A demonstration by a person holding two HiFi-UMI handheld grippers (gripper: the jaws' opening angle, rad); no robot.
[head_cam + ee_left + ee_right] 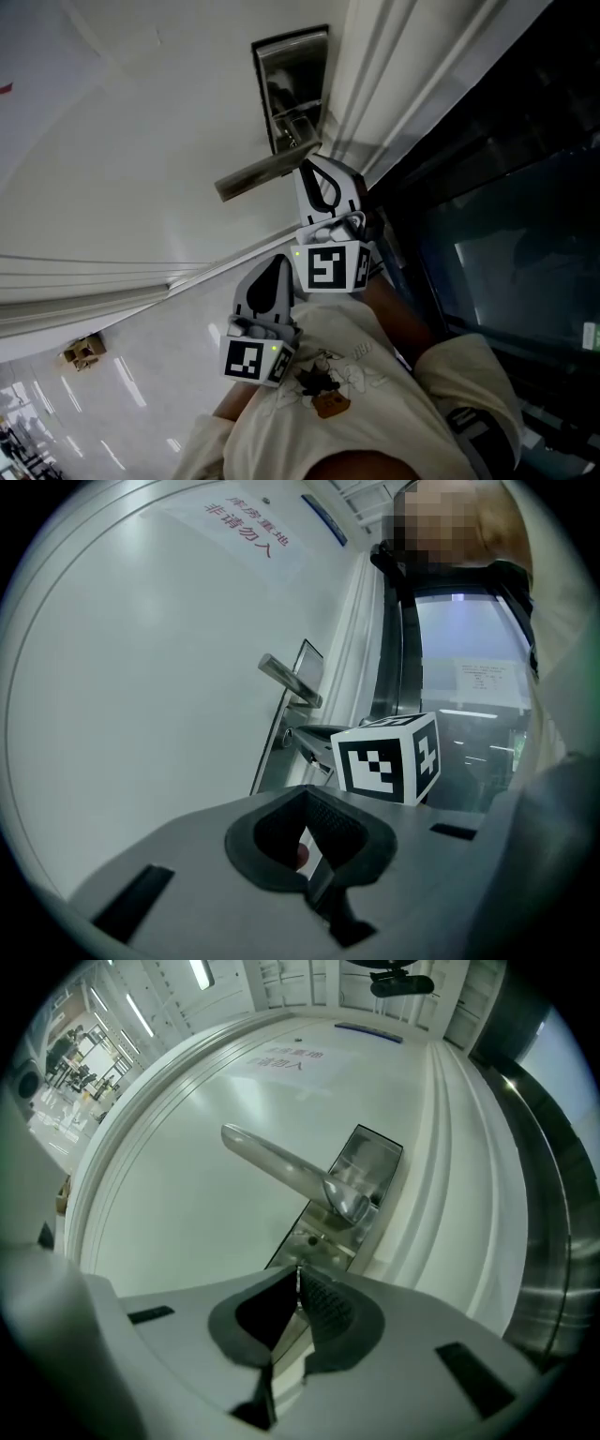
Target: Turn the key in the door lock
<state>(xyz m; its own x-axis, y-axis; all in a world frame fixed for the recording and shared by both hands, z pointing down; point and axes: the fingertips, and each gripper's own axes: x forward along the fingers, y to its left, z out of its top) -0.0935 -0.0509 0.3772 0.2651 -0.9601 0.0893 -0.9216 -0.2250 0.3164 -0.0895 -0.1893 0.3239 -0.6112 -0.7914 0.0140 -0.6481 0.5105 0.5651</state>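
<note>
Evidently to turn the lock, the right gripper [312, 169] meets the lock plate [323, 1237] under the lever handle [281, 1168] at frame centre, jaws pinched on a thin pale sliver, likely the key [298, 1277], while the left gripper [279, 266], closed and empty, waits lower left, clear.

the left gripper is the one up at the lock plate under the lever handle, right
No: the right gripper is the one up at the lock plate under the lever handle; the head view shows the left gripper further back.
</note>
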